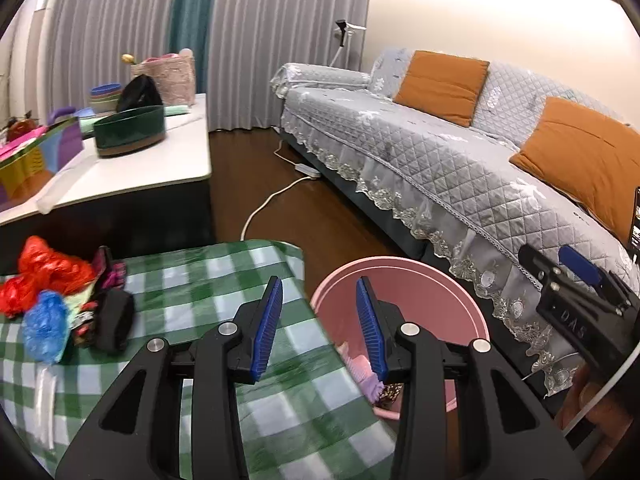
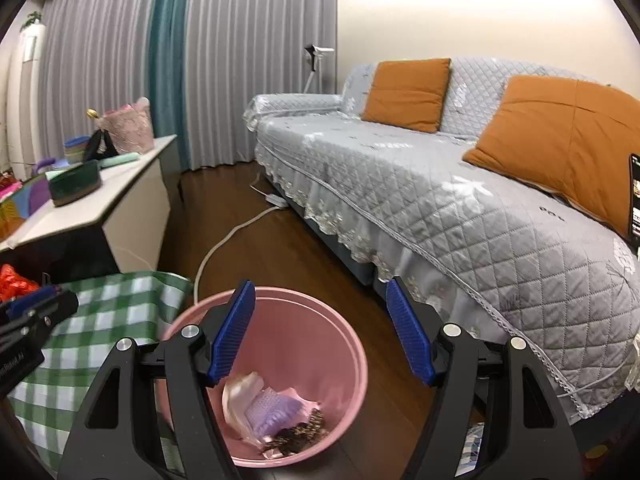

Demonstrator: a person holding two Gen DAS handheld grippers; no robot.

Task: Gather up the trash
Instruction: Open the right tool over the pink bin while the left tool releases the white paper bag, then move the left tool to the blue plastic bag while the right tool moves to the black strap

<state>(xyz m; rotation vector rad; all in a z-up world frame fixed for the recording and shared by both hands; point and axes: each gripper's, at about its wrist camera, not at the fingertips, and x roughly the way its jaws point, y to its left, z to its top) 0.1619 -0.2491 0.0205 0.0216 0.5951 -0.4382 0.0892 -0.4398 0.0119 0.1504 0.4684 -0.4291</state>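
Left gripper [image 1: 318,330]: jaws spread, nothing between them; it hung over the edge of the green checked tablecloth [image 1: 192,280], beside the pink bin [image 1: 404,280].
Right gripper [image 2: 320,332]: jaws wide apart and empty; it sat above the bin's rim.
Trash in bin [image 2: 272,412]: pale wrapper, purple piece and dark scraps lay at the bottom, below the right gripper's blue pads.
Trash on cloth [image 1: 52,296]: red and blue plastic bags lay left of the left gripper, well apart from it.

A grey quilted sofa [image 2: 420,184] with orange cushions [image 2: 406,94] stood along the cream wall [image 2: 500,12]; grey curtains [image 2: 100,64] hung behind, above dark wooden floor [image 2: 248,248]
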